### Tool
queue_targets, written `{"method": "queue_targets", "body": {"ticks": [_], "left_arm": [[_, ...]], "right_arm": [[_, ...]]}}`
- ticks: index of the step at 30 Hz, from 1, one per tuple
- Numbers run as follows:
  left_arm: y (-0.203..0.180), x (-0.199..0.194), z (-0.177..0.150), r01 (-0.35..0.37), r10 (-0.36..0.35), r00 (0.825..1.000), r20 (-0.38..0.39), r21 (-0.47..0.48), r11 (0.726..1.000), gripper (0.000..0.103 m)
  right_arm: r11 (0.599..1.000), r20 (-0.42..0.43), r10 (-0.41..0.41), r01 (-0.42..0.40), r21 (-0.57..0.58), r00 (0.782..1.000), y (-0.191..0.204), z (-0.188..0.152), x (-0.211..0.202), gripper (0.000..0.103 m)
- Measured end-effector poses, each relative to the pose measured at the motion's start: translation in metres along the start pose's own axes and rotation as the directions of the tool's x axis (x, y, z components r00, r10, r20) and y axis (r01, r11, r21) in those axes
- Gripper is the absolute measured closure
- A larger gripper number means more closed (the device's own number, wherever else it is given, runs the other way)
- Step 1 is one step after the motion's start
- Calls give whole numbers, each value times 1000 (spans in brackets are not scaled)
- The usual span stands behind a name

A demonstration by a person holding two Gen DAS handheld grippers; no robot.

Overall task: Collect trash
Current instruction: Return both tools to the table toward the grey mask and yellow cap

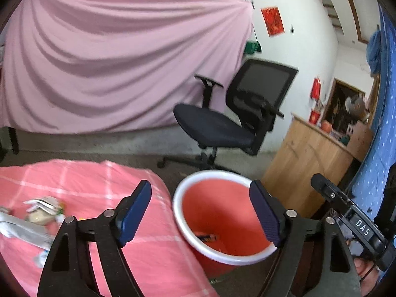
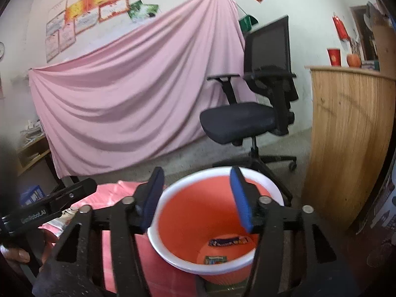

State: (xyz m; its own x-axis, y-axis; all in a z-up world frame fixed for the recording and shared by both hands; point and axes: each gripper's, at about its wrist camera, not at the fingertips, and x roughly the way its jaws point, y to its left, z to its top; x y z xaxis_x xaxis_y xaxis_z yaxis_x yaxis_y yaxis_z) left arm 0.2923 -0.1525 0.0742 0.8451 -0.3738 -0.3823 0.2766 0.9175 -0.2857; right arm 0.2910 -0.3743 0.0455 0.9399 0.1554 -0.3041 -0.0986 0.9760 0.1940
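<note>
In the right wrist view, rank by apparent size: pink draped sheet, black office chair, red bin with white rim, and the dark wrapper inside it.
1. Pink draped sheet
2. Black office chair
3. Red bin with white rim, though nearness inflates it, so chair versus bin is unsure
4. Dark wrapper in the bin

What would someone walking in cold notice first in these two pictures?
Probably the orange bin with its white rim, low in the middle, with a couple of wrappers at its bottom. Both pairs of tongs, left and right, hang open above it, holding nothing. Behind, a big pink sheet drapes the wall beside a black office chair.
</note>
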Motion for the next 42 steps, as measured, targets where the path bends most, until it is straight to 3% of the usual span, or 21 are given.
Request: {"method": "queue_targets", "body": {"ticks": [3, 5, 6, 8, 14, 23, 28, 35, 42], "left_arm": [[12, -21, 8, -37, 37, 998, 48, 3, 999, 25], [22, -39, 11, -66, 66, 994, 90, 6, 998, 11], [27, -47, 12, -89, 88, 989, 116, 4, 996, 1], [36, -67, 14, -121, 119, 975, 188, -2, 993, 1], [66, -114, 10, -204, 196, 941, 276, 3, 979, 1], [110, -164, -15, -319, 300, 889, 347, -2, 948, 1], [137, -185, -33, -376, 357, 865, 353, -17, 927, 1], [171, -191, -57, -416, 415, 863, 288, -60, 907, 1], [192, -165, -70, -422, 428, 892, 149, -68, 904, 1]], "right_arm": [[1000, 40, 12, -12, -12, 999, 18, 8, -8, 11], [1000, 76, 24, -23, -18, 997, 32, 12, -14, 0], [999, 95, 31, -29, -20, 995, 38, 14, -16, 0], [999, 131, 41, -38, -31, 990, 52, 16, -22, 0], [992, 210, 115, -103, -67, 971, 93, 16, -34, 0], [976, 284, 206, -175, -130, 936, 154, -1, -43, 0], [961, 265, 261, -223, -164, 928, 180, -12, -42, 0], [935, 169, 302, -257, -243, 938, 208, -34, -25, 0], [923, 39, 275, -252, -291, 961, 220, -54, 6, 0]]}}
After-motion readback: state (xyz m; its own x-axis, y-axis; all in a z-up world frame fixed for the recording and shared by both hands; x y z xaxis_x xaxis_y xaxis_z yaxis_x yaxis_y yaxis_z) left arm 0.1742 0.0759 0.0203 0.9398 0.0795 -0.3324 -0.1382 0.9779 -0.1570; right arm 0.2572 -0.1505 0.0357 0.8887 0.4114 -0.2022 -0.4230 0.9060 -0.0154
